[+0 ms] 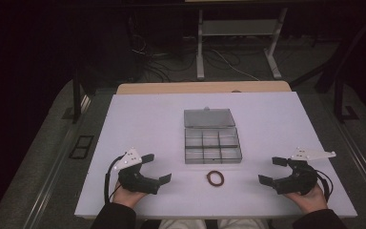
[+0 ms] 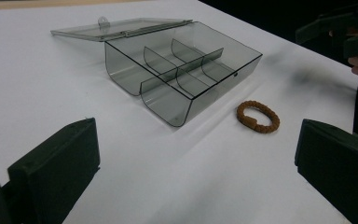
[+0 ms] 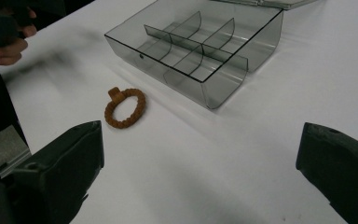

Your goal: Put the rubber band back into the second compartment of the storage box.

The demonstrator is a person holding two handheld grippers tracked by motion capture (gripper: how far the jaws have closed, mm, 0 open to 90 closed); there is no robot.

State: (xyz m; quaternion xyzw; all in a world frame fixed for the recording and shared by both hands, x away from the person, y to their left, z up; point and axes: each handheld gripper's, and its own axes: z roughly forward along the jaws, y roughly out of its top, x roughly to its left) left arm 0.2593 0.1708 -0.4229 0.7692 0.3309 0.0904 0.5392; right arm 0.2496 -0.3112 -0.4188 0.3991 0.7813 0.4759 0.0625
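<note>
Both the left gripper (image 1: 156, 167) and right gripper (image 1: 270, 170) stand spread and empty, flanking the brown beaded bracelet (image 1: 215, 178) near the open clear-grey plastic compartment box (image 1: 212, 145).

One clear compartment box (image 1: 212, 142), six compartments; one brown bead bracelet (image 1: 215, 178); two grippers.

A white surface (image 1: 138, 119) is seen to cover the table; it is plain and unmarked. Along its far edge a strip of wooden tabletop (image 1: 171, 88) is left exposed. Beyond that edge, a white desk frame (image 1: 200, 52) is noted standing on the grey floor (image 1: 57, 143), with loose cables (image 1: 157, 67) lying tangled about its feet. Off the left edge of the surface, a dark two-part floor plate (image 1: 81, 147) is set into the floor. A black upright stand (image 1: 76, 95) is placed near the far left corner, and another (image 1: 338, 95) near the far right corner.
</note>
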